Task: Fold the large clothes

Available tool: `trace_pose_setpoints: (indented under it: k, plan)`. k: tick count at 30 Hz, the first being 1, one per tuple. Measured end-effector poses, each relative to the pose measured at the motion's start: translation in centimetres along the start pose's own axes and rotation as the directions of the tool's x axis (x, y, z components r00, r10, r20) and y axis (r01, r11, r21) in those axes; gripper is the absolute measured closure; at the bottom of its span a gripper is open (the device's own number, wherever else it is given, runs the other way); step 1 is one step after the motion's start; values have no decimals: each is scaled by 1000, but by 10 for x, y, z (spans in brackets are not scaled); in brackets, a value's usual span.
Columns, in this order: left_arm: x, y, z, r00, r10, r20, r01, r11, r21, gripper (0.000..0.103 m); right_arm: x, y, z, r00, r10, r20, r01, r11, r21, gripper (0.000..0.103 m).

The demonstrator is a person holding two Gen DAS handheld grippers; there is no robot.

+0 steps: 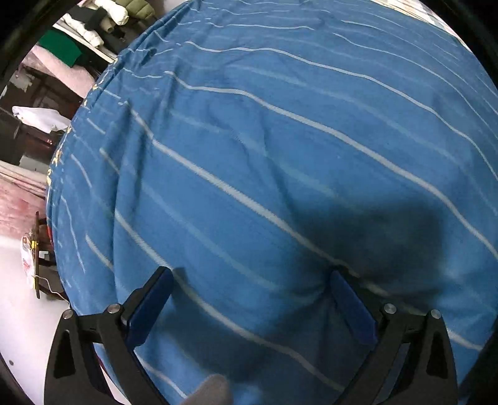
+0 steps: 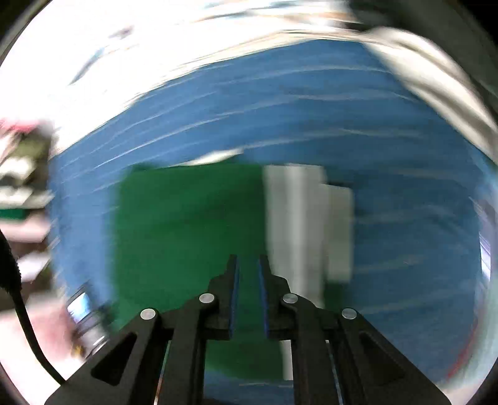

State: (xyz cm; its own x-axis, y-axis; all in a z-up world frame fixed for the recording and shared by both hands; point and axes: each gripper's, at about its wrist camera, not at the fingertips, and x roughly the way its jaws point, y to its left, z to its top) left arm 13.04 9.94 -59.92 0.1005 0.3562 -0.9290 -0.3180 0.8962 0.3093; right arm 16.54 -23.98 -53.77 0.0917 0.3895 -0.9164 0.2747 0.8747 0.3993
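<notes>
A folded green garment (image 2: 186, 218) with a white-grey part (image 2: 298, 224) lies on a blue sheet with thin white stripes (image 2: 404, 155); the right wrist view is motion-blurred. My right gripper (image 2: 248, 264) hangs above the green garment, its jaws nearly closed with a narrow gap and nothing between them. In the left wrist view the striped blue sheet (image 1: 280, 155) fills the frame. My left gripper (image 1: 249, 280) is wide open and empty just above the sheet. A grey fabric corner (image 1: 214, 389) shows at the bottom edge.
The sheet's left edge (image 1: 77, 131) drops off to a pale floor (image 1: 18, 311). Rolled fabrics (image 1: 112, 12) and a green cloth (image 1: 59, 46) sit on shelves beyond. A black cable (image 2: 21, 311) hangs at the left of the right wrist view.
</notes>
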Motion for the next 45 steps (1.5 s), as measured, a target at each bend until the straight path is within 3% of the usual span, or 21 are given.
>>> trace_pose_setpoints:
  k: [2,5,7,9,12,15,17,19,20,22,23,25,27,30,32,34,38,40,41,43,45]
  plan:
    - [4,-1,5,1000,-19,4,19,1000,10,0,31,48,20,997,62,-52,-66,995,-76,90]
    - [5,1,12,999,-45,-3,45,999,17,0,100,96,48,993,-54,-108,33,982,-187,90]
    - [4,3,13,999,-52,-7,52,998,18,0,149,114,55,974,-110,-200,70,977,-199,90]
    - [3,5,12,998,-55,-9,55,998,14,0,198,108,60,947,-109,-303,67,987,-145,91]
    - [-6,10,16,999,-44,-23,45,999,12,0,219,115,66,934,-141,-327,100,985,-140,92]
    - [-35,20,23,996,-85,0,85,995,-50,0,208,122,61,926,-178,-332,120,974,-190,92]
    - [-65,25,30,991,-122,52,126,989,-73,0,173,140,53,940,-195,-279,124,960,-253,91]
    - [-97,22,33,985,-129,111,136,989,-64,0,138,150,35,962,-96,-254,22,960,-280,90]
    - [-108,19,35,983,-131,130,139,989,-52,0,128,150,21,959,-39,-281,-35,966,-255,90]
    - [-129,8,38,976,-143,163,148,989,-23,0,135,144,-10,942,5,-336,-80,974,-211,90]
    - [-135,3,39,972,-155,174,159,987,-9,0,155,139,-27,933,-35,-358,-47,975,-217,90]
    - [-145,-11,43,967,-172,186,169,985,29,0,198,129,-48,942,-78,-326,8,977,-212,89]
    - [-150,-23,46,968,-164,189,153,986,69,0,227,114,-51,946,64,-319,-91,993,-69,90]
    - [-164,-45,54,959,-189,211,166,979,119,0,212,101,-42,911,205,-356,-195,979,66,89]
    - [-167,-58,60,957,-179,228,150,979,138,0,179,91,-37,927,216,-306,-217,976,33,79]
    - [-167,-67,69,957,-153,247,120,982,145,0,140,81,-29,953,197,-231,-207,978,-19,50]
    - [-151,-77,91,963,-46,266,29,997,70,0,69,70,18,976,186,-116,-204,964,-171,43]
    - [-132,-69,106,971,18,237,-17,1000,-7,0,68,94,38,987,114,-111,-145,930,-338,42]
    - [-122,-64,111,977,32,211,-25,999,-36,0,74,112,41,993,59,-103,-99,889,-447,42]
    - [-103,-53,120,987,40,157,-27,996,-82,0,87,137,48,992,-46,-119,-41,769,-638,42]
    - [-87,-36,124,993,24,116,-9,992,-126,0,112,160,50,980,-149,-133,-14,614,-789,42]
